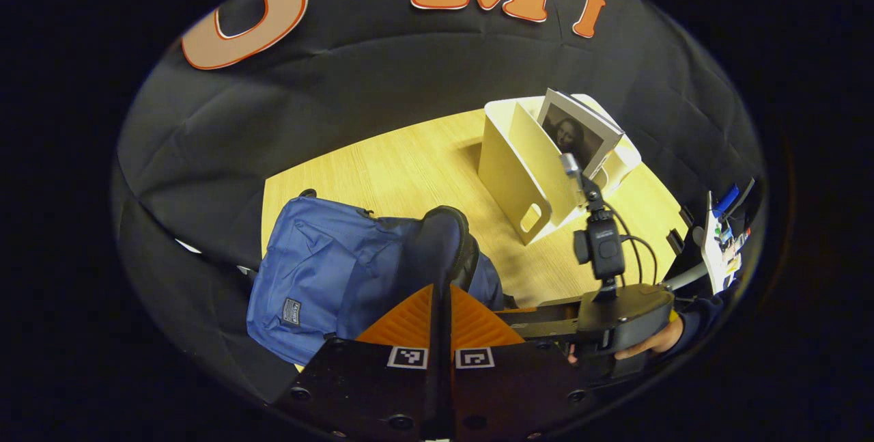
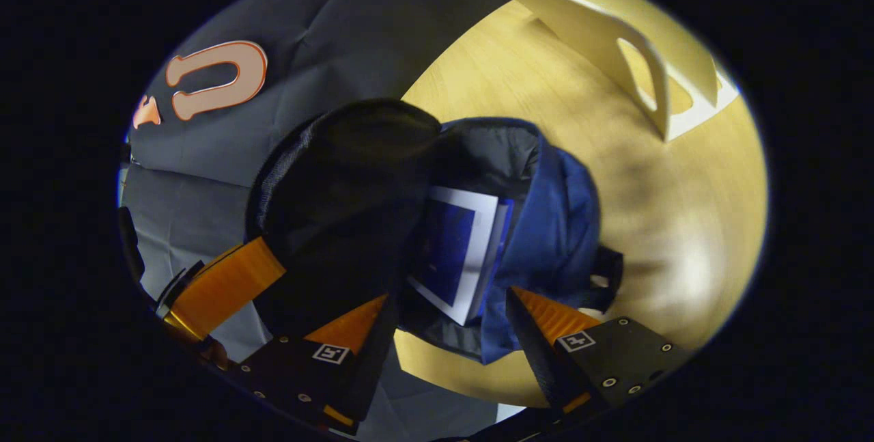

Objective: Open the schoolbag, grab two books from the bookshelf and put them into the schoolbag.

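Observation:
The blue schoolbag [image 1: 321, 271] lies on the wooden table [image 1: 410, 169]. Its black flap [image 1: 444, 244] is lifted, and my left gripper [image 1: 440, 305] is shut on the flap's edge. In the right gripper view I look down into the open schoolbag [image 2: 553, 223], where a book [image 2: 454, 244] with a blue cover and white border lies inside. My right gripper [image 2: 450, 322] hangs open just above the bag's mouth, holding nothing. One of the left gripper's fingers [image 2: 225, 285] holds the flap [image 2: 341, 189] up. The cream bookshelf [image 1: 519, 169] holds a book [image 1: 577, 131] with a portrait cover.
The bookshelf [image 2: 614, 18] stands beyond the bag at the table's far right. A hand [image 1: 655, 343] holds the right gripper [image 1: 539, 322] beside the bag. A white object with coloured bits [image 1: 724, 237] sits at the right edge. Bare table lies between bag and shelf.

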A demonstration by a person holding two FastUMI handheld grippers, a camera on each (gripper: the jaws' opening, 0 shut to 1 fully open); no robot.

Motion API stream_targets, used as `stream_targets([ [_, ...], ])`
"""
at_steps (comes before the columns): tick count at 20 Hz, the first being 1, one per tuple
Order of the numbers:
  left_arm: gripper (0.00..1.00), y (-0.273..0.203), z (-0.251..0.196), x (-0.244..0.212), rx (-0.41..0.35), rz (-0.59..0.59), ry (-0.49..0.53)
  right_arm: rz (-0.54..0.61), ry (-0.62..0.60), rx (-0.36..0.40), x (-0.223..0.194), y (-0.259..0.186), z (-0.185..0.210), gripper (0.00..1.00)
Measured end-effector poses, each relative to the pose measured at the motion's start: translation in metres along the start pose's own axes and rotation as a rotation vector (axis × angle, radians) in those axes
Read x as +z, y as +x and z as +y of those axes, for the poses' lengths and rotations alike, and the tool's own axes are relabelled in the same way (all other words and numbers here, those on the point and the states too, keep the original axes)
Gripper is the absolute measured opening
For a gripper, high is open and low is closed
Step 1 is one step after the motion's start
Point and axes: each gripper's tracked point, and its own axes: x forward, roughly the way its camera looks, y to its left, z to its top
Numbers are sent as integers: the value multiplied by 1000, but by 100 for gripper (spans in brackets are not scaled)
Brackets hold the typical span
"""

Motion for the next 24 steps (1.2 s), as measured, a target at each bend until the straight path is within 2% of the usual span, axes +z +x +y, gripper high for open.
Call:
stream_targets([
  [3, 1, 4, 1, 1, 1, 2, 0, -43, -85, -41, 5, -27, -7, 94],
  [8, 1, 7, -5, -1, -1, 2, 0, -151, -221, -192, 36, -75, -38, 95],
  [13, 1, 9, -7, -1, 4, -5, -8, -241, -329, -355, 82, -137, -69, 97],
  [18, 1, 9, -13, -5, 2, -17, -34, -306, -480, -525, 145, -203, -91, 97],
  [24, 1, 10, -15, -10, 6, -27, -52, -331, -595, -644, 212, -249, -90, 97],
])
